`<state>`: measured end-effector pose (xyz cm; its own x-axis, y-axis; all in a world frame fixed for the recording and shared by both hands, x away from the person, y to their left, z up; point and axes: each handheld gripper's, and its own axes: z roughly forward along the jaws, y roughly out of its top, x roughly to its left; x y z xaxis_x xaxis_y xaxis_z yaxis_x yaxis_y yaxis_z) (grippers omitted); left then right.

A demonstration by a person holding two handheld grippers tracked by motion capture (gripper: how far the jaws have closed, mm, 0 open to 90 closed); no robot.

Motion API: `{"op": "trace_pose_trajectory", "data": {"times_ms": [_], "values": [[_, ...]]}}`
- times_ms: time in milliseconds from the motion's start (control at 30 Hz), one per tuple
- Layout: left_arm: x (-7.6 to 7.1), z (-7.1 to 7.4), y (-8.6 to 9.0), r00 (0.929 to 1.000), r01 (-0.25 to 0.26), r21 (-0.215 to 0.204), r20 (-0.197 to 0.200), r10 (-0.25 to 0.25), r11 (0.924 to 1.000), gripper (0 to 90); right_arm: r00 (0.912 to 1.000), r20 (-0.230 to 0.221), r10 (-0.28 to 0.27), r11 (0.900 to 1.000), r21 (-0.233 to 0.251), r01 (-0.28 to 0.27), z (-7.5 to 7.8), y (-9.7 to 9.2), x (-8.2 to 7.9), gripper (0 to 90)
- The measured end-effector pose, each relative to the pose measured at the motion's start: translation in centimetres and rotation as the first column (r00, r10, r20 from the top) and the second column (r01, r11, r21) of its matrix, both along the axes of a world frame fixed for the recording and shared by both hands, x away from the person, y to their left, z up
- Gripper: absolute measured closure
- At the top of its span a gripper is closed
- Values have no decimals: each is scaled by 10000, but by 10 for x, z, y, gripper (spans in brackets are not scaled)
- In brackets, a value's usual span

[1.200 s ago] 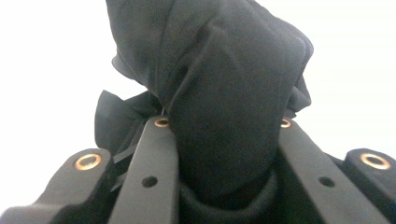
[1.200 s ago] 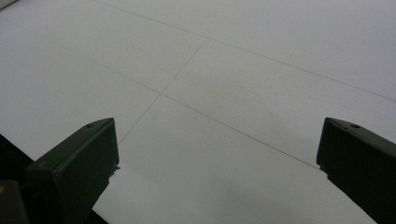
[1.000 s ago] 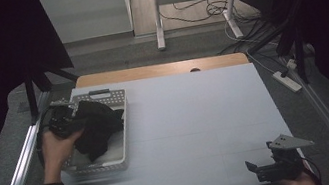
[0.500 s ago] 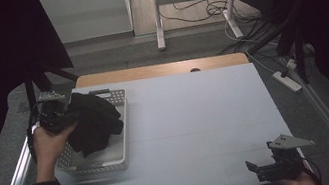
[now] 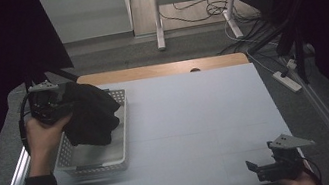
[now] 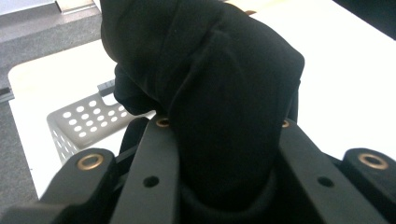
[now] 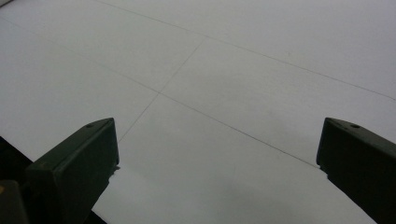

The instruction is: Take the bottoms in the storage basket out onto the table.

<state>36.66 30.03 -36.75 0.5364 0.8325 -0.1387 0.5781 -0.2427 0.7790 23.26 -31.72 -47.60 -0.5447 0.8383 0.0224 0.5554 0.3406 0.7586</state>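
Cloth clamped in our left gripper, lifted above basket at frame left, not yet set down; our right gripper wide open, empty, lower right

High view: fixed above the near edge, faced forward and down over the whole counter. Left gripper view: rode on the left gripper, very close behind black cloth, basket beyond; both shared with the high view. Right gripper view: low over bare counter at near right.
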Motion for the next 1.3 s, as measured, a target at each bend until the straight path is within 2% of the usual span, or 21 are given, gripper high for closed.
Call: {"op": "trace_pose_trajectory", "data": {"times_ms": [367, 767, 1300], "values": [[5, 21, -5, 9996, 159, -4, 213, -159, 9999, 765, 10000, -7, -42, 10000, 55, 42, 0, -1, 0, 0], [7, 44, -13, 9974, 352, -127, 633, -343, 9993, 764, 10000, 0, -58, 10000, 72, 58, 0, -1, 0, 0], [12, 66, -28, 9927, 572, -268, 1079, -540, 9980, 763, 10000, -4, -90, 9999, 55, 90, 0, -1, 0, 0]]}}
